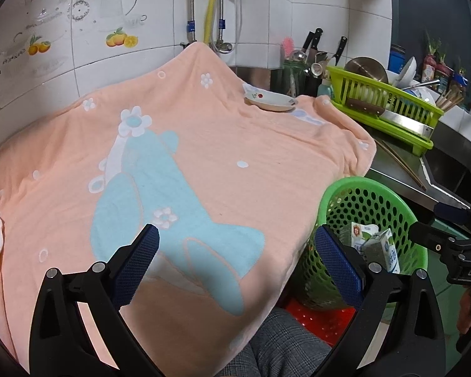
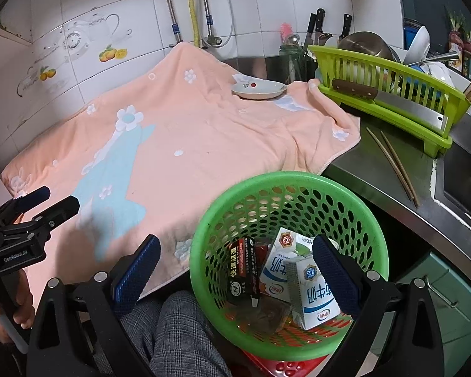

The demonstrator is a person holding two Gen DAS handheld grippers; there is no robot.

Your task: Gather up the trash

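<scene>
Covering most of the table (image 2: 392,169), a peach towel (image 2: 185,144) with pale blue and white flower shapes lies spread up to the tiled wall, a small white dish (image 2: 258,90) resting near its far edge. A lime dish rack (image 2: 389,94) stands on the bare metal surface to the right, a cleaver laid along its front and two chopsticks (image 2: 392,163) lying beside it. Just off the table's near edge, a green perforated basket (image 2: 285,185) sits on a red stool, holding the trash: two milk cartons (image 2: 317,295) and a dark box (image 2: 243,270). The right hand-held gripper (image 2: 235,267) hangs directly over the basket, jaws wide and empty. The left hand-held gripper (image 1: 235,260) hovers over the towel's near part, likewise spread wide with nothing between its blue pads (image 1: 135,267).
</scene>
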